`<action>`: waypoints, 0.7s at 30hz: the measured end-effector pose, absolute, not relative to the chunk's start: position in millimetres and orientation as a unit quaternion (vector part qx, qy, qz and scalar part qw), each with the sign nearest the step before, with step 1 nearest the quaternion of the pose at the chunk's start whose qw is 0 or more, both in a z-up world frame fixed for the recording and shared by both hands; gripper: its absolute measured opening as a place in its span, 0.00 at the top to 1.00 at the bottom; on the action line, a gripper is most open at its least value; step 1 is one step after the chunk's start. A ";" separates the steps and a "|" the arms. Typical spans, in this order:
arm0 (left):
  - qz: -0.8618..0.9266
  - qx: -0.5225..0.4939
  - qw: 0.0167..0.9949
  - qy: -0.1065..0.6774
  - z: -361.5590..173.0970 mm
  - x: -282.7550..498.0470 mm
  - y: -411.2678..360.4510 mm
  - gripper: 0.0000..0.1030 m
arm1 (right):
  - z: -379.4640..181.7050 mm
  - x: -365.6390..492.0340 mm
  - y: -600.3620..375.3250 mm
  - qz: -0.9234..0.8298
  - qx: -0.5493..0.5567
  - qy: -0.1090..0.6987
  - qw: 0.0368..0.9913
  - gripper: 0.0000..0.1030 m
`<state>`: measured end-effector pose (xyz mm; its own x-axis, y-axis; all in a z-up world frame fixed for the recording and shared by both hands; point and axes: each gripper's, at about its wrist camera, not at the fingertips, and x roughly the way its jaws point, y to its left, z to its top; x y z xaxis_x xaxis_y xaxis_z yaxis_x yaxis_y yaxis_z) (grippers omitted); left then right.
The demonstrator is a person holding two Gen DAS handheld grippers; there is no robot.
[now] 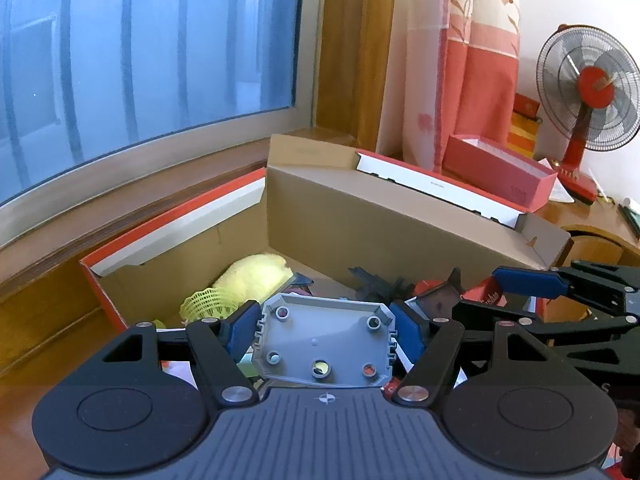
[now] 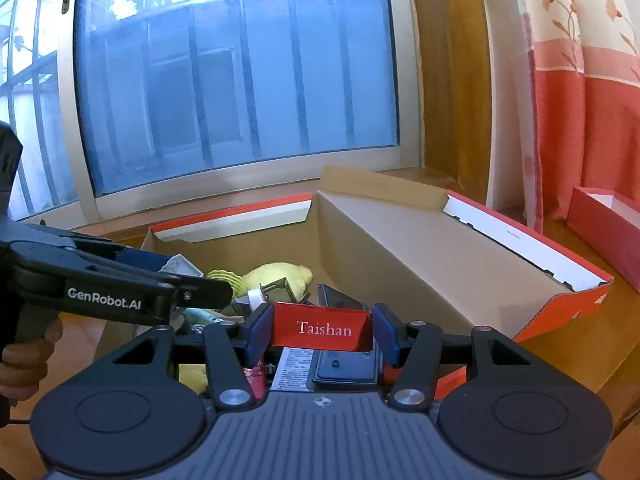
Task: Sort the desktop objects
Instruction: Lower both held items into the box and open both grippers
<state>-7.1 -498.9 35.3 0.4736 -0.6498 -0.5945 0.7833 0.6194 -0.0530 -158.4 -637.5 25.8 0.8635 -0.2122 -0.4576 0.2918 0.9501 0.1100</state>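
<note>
my left gripper (image 1: 325, 334) is clamped on a grey plastic tray (image 1: 326, 346), both blue pads against its short sides, held above the open cardboard box (image 1: 380, 220). a yellow cloth (image 1: 256, 276) lies inside the box at left. my right gripper (image 2: 323, 332) grips a red taishan pack (image 2: 323, 329) between its pads, also over the box, just beside the left gripper.

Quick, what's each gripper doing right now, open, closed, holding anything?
Left gripper: closed on the grey plastic tray.
Right gripper: closed on the red Taishan box.
</note>
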 end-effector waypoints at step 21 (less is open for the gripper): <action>-0.386 0.129 0.864 0.295 60.6 -22.3 -491.7 0.05 | 39.3 -159.6 -641.2 -0.142 0.095 0.254 0.952 0.23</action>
<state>-22.3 -491.7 60.6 0.5273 -0.5917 -0.6098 0.7435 0.6687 -0.0059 -159.6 -641.2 39.3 0.8307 -0.2223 -0.5105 0.3187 0.9416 0.1086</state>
